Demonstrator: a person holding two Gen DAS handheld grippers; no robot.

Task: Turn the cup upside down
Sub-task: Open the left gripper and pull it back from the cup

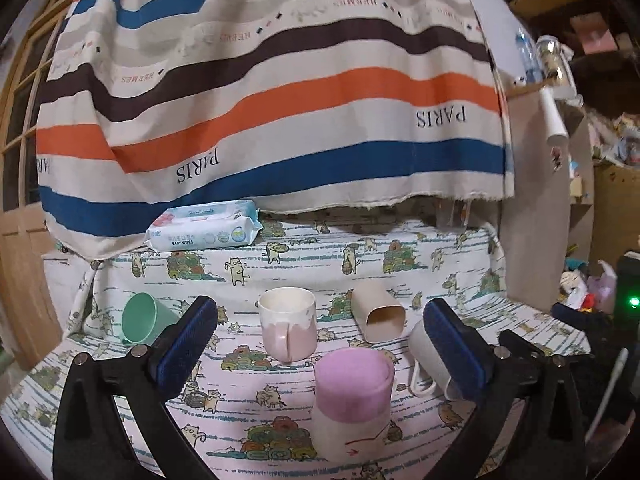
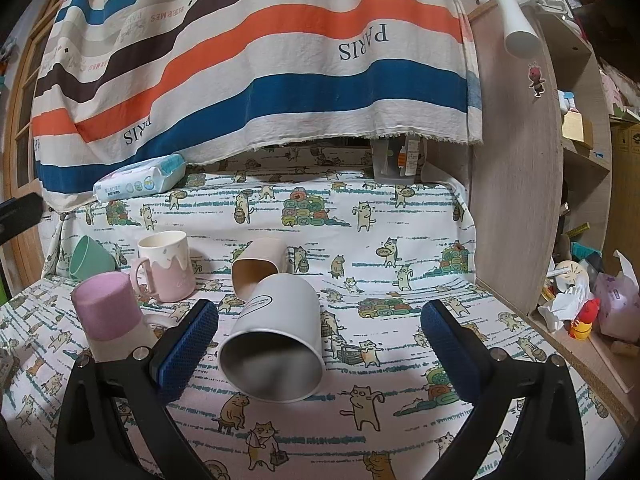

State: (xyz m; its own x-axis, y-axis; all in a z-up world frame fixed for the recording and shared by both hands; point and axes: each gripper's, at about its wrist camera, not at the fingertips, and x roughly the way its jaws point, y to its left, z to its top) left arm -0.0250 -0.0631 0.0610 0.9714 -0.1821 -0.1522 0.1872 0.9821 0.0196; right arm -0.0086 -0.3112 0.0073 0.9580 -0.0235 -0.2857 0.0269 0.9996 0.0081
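Several cups sit on a cat-print cloth. A pink-bottomed cup [image 1: 352,392] stands upside down between the open fingers of my left gripper [image 1: 320,344]; it also shows in the right wrist view [image 2: 110,316]. A white mug [image 2: 276,336] lies on its side, mouth toward the camera, between the open fingers of my right gripper [image 2: 320,344]; it shows in the left wrist view [image 1: 432,356]. A pink-and-white mug [image 1: 287,322] stands upright. A beige square cup [image 1: 378,316] and a green cup [image 1: 144,318] lie on their sides.
A baby wipes pack [image 1: 204,230] lies at the back under a hanging striped cloth [image 1: 280,100]. A wooden shelf panel [image 2: 516,200] borders the right side, with clutter [image 2: 588,304] beyond it. A clear container [image 2: 396,160] stands at the back right.
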